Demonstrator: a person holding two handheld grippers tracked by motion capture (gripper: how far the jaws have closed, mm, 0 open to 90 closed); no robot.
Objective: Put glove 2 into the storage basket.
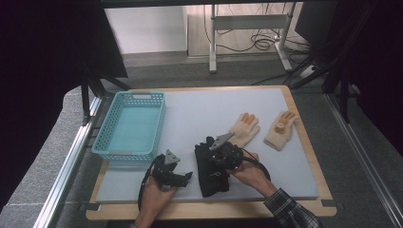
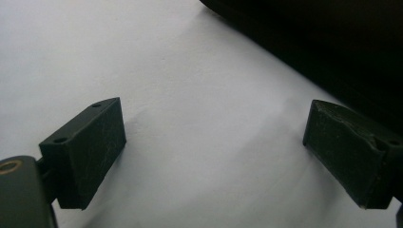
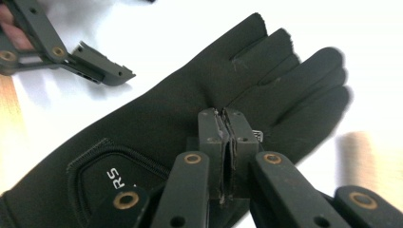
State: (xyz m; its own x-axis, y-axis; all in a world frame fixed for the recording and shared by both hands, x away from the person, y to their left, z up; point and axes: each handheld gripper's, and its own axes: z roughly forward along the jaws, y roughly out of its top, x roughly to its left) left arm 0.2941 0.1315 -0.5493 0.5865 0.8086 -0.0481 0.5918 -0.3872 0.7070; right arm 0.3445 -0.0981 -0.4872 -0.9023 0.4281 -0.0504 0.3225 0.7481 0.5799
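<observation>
- While the black glove [image 1: 211,168] lies flat on the grey mat [image 1: 199,114], the right gripper [image 3: 227,142] presses down on its middle, jaws pinched together on a fold of the fabric.
- Just left of the black glove, the left gripper [image 1: 183,176] rests near the mat, its jaws standing wide with nothing between them.
- Beyond the black glove and to its right lie two cream gloves [image 1: 244,128], side by side.
- Left of the black glove, further back, sits a turquoise basket [image 1: 111,126].
</observation>
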